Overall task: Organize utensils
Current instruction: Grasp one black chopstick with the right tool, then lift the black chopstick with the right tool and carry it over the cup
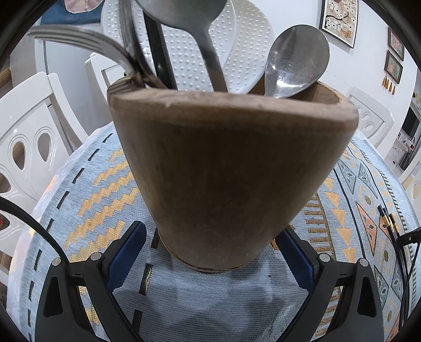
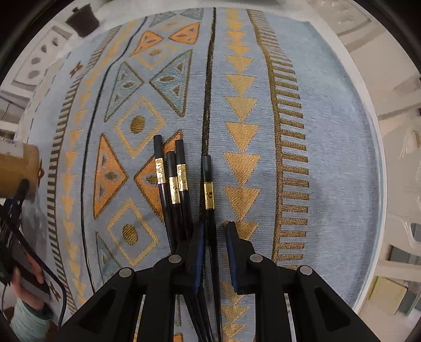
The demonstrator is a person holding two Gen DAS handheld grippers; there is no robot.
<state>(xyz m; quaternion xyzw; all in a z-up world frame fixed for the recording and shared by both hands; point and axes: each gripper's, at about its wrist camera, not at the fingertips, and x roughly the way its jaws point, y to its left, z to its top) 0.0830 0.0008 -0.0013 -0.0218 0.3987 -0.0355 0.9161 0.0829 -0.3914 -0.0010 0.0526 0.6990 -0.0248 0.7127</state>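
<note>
A brown wooden utensil holder (image 1: 226, 171) stands upright on the patterned tablecloth (image 1: 105, 189). It holds spoons (image 1: 294, 65), a fork (image 1: 86, 44) and other utensils. My left gripper (image 1: 213, 252) has its blue-padded fingers on both sides of the holder's base, gripping it. In the right wrist view, several black chopsticks with gold bands (image 2: 181, 184) lie on the cloth. My right gripper (image 2: 215, 234) is open and low over them, its jaws straddling the rightmost chopstick (image 2: 209, 189). The holder shows at the left edge (image 2: 18, 171).
White chairs (image 1: 29, 142) stand around the round table. A white dotted object (image 1: 189, 52) rises behind the holder. The chopsticks also show at the right edge of the left wrist view (image 1: 389, 223). A dark pot (image 2: 83, 21) sits at the table's far edge.
</note>
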